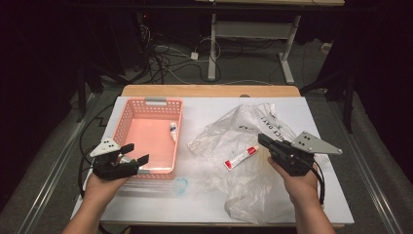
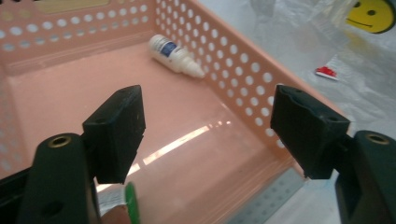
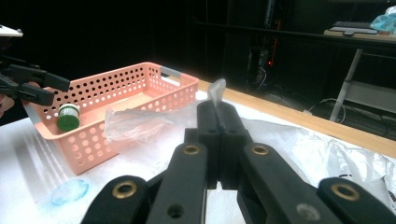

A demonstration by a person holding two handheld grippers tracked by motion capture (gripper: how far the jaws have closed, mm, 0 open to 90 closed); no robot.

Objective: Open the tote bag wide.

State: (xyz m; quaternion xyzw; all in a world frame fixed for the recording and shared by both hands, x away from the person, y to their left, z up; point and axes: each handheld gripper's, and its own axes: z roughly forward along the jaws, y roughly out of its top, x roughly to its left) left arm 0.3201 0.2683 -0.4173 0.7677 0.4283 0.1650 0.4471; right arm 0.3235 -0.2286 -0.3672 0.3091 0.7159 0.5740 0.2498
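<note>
Pink basket (image 1: 127, 117) is receiving items: left gripper (image 2: 205, 126), jaws wide, should release low; right gripper (image 3: 218, 140) is pinching the plastic bag (image 1: 243, 185).

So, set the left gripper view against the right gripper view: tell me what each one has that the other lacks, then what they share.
Left gripper view: a white dropper bottle lying in the pink basket, a red-and-white tube on the plastic bag, and a yellow smiley print.
Right gripper view: the right gripper shut on a fold of the bag, a bluish round lid on the white table, and the table's wooden edge.
Shared: the open left gripper, the basket, the bag and a green-capped container at the basket's near end.
</note>
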